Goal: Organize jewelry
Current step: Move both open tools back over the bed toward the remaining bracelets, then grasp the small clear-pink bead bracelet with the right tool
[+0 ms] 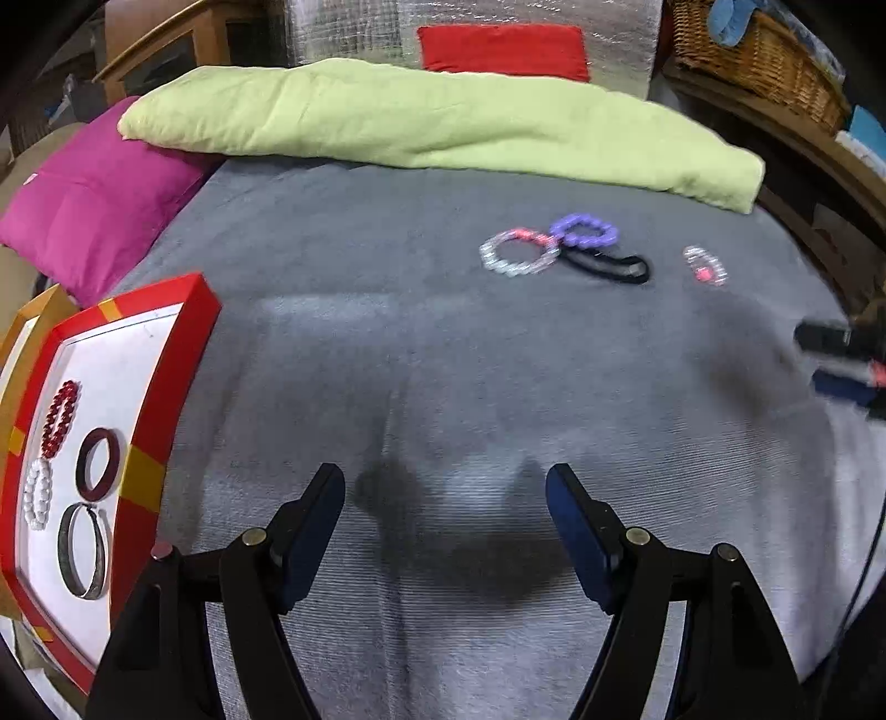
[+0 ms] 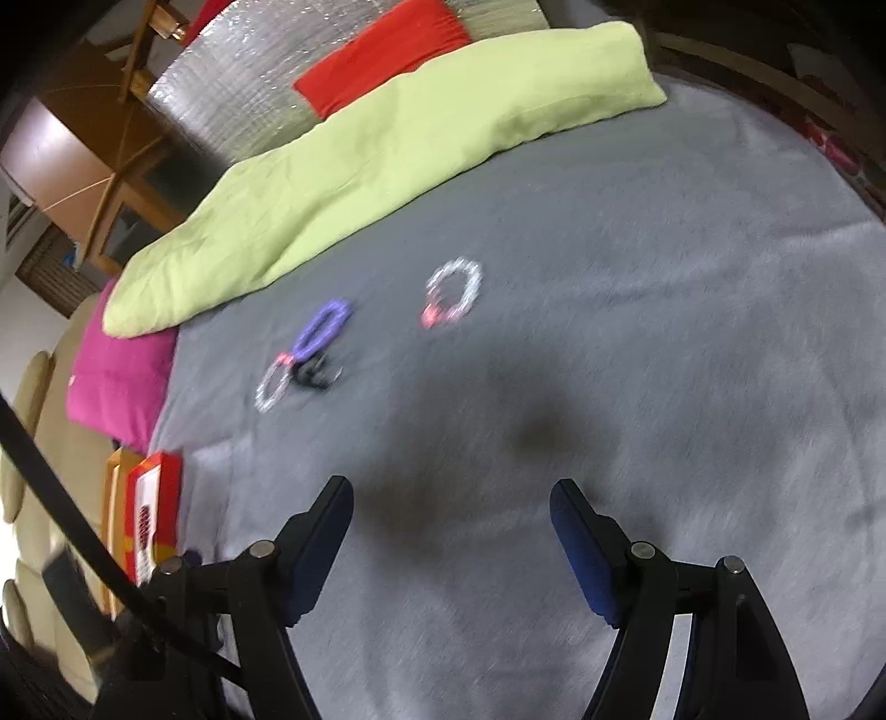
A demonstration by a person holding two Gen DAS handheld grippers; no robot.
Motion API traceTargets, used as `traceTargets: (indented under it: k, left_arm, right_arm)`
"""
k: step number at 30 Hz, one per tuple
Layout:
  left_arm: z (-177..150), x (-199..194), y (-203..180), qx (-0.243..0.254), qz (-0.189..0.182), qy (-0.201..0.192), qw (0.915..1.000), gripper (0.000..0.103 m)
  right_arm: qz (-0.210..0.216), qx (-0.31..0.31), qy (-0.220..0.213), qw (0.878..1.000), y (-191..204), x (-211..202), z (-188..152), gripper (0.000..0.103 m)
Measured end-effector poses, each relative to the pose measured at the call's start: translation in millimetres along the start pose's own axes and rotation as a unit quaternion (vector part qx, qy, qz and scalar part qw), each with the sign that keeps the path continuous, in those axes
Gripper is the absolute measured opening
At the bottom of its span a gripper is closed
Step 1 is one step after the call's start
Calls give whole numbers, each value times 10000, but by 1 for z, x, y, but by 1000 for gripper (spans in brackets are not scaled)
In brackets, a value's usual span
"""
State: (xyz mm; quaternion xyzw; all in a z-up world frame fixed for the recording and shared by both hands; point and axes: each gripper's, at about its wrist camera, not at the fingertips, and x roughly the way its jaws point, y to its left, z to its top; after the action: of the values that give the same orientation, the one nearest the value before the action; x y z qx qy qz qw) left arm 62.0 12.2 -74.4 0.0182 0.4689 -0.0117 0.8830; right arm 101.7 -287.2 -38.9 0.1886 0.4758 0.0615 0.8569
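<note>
On the grey bedspread [image 1: 421, 354] lie a purple bead bracelet [image 1: 584, 230], a clear-and-pink bead bracelet [image 1: 518, 253], a black band [image 1: 609, 266] and a small clear-and-pink bracelet [image 1: 704, 266]. The red tray [image 1: 166, 399] at the left holds a red bead bracelet [image 1: 60, 418], a dark maroon bangle [image 1: 98, 462], a white bead bracelet [image 1: 37, 493] and a grey bangle [image 1: 83, 551]. My left gripper [image 1: 446, 482] is open and empty above the spread, beside the tray. My right gripper [image 2: 451, 493] is open and empty, well short of the purple bracelet [image 2: 324, 327] and small bracelet [image 2: 454, 291].
A lime green blanket [image 1: 443, 127] lies folded at the back, a magenta pillow [image 1: 94, 205] at the back left and a red cushion [image 1: 504, 52] behind. A wicker basket [image 1: 758, 61] stands at the far right. The right gripper's tips [image 1: 841, 360] show at the right edge.
</note>
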Motion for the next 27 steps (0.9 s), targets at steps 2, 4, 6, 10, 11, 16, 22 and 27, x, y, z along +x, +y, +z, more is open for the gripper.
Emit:
traceTargets:
  k: [2,4,6,10,11,16,22,27]
  left_arm:
    - [0,4,1,-31,88,8,10000,76]
    - [1,0,-1,-13,85,-69,9999,76]
    - [0,-3,-1,46,138,-142,9998,76]
    - [1,-2,-2,72,225,-152,9996,76]
    - [3,0,0,43,210,-130,9997,76]
    - [5,1,8,-175,99,-120,9997,76]
    - [6,3,8,-246,57,-97,9996,76]
    - [5,2,8,-218,115,-111,9996,76]
  right_arm:
    - [-96,-2,42,9999,-3,5,13,72]
    - [-198,13,116,9997,-5,14,29,59]
    - [-371,15,159,9992,1,26,45,59]
    - [-752,-16,183,9970,3,40,72,52]
    - [-849,-55,194,9962,5,45,78,51]
    - [-1192,-213,383,9919,15,65,97,38]
    - [-1798,-651,544,9800,31,92,105,29]
    - [-2190,-1309,588,9651,51,97,95,8]
